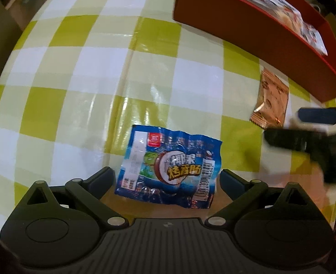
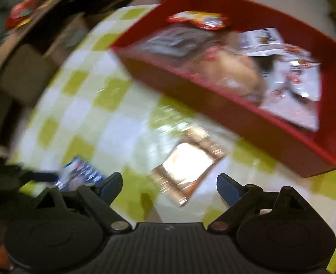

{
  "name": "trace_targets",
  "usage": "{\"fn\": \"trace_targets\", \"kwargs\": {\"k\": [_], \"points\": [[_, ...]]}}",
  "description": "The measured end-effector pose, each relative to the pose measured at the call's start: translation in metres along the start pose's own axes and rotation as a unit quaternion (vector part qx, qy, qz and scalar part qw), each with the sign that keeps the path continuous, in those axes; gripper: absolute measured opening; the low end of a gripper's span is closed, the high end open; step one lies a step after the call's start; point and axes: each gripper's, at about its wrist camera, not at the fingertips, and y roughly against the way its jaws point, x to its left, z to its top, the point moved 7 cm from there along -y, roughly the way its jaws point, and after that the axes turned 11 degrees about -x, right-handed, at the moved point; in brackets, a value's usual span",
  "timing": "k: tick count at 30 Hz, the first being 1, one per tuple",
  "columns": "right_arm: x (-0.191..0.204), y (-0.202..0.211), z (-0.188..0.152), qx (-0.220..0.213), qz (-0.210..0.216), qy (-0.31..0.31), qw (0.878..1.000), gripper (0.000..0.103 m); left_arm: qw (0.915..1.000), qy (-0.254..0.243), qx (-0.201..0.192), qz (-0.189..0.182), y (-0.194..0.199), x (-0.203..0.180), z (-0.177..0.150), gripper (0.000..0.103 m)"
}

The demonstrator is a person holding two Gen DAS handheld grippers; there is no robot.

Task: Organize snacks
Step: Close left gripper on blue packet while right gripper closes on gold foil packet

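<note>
Left tool (image 1: 166, 178) points down at the worktop (image 1: 76, 68), covered in a green-and-white check cloth, jaws wide and pressing on nothing. Blue snack packet (image 1: 168, 164) lies flat between its fingertips, reaching ahead of them; print reads 椰果 in white and 烤香酌-like yellow characters, last one unsure, with a small red logo square at the top and a barcode down the right edge. Ahead and right of the left tool, a copper foil packet (image 1: 270, 100), writing unreadable. Beyond that, the red tray (image 1: 236, 18) with packets inside. Right tool (image 2: 169, 183) also wide, holding nothing; view is motion-blurred. Copper foil packet (image 2: 186, 162) sits just ahead, between its fingertips' line, glare on top. Blue snack packet (image 2: 81, 171) is just left of its left fingertip. Red tray (image 2: 270, 137) ahead and right, holding several packets (image 2: 236, 68); labels too blurred to read.
</note>
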Motion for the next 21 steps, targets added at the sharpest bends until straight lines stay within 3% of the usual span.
{"fn": "trace_targets", "kwargs": {"k": [12,17,21], "points": [[0.015,-0.044,0.006,0.030,-0.118,0.004,0.993,0.103,0.9997,-0.011,-0.007,0.019,-0.005,-0.001,-0.002,0.101],[0.016,-0.050,0.009,-0.018,-0.130,-0.014,0.991,0.103,0.9998,-0.012,-0.006,0.018,-0.005,0.005,-0.002,0.101],[0.011,-0.044,0.009,-0.016,-0.124,-0.005,0.992,0.103,0.9998,-0.005,-0.004,0.017,-0.007,0.009,-0.003,0.102]]}}
